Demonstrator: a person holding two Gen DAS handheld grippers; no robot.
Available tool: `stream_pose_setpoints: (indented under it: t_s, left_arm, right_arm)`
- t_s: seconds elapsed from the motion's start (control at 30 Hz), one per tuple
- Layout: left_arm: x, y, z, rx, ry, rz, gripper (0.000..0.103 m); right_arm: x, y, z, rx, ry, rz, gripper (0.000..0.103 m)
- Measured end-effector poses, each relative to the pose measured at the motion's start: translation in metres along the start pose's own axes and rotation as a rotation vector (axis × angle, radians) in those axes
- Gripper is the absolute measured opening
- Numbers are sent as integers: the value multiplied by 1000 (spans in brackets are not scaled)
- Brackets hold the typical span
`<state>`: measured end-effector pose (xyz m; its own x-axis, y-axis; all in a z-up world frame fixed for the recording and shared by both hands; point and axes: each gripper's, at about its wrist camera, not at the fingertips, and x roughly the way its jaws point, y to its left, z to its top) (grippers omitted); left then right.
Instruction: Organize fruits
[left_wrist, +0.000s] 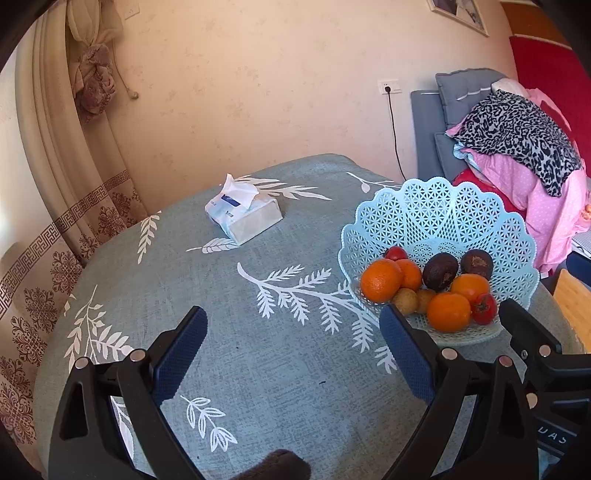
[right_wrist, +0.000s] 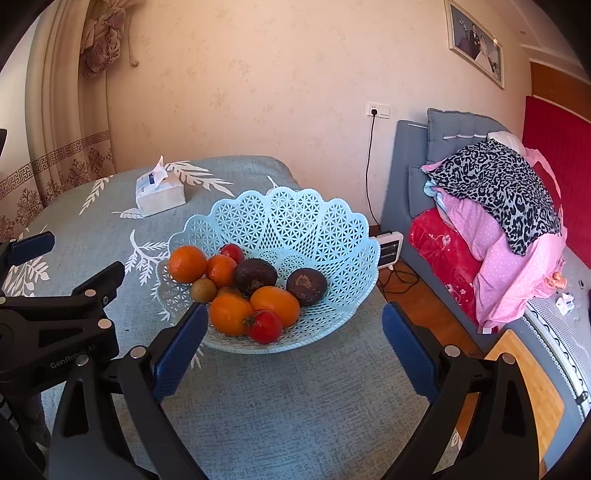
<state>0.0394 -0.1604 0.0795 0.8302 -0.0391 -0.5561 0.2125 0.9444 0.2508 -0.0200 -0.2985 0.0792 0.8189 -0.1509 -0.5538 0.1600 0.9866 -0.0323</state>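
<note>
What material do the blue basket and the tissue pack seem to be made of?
Basket: probably moulded plastic, pale blue, with a regular lattice of holes and a scalloped rim. Tissue pack: likely thin soft plastic film, slightly glossy and crinkled, with white paper tissue sticking out on top.

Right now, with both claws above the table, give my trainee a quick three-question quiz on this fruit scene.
1. True or false: every fruit lies in the blue basket.
2. What sits on the table behind the basket: A tissue pack, B kettle, C book?
3. Fill in: the left claw and right claw are both ____.

Key: 1 true; 2 A, the tissue pack; 3 open, holding nothing.
</note>
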Motion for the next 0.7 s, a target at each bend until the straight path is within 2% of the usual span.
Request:
stream_pose_setpoints:
  t_s: [0.7]
  left_arm:
    - [1,-4,1,28,1,-7,93]
  right_arm:
    - [5,-1,-3,3,11,-9,97]
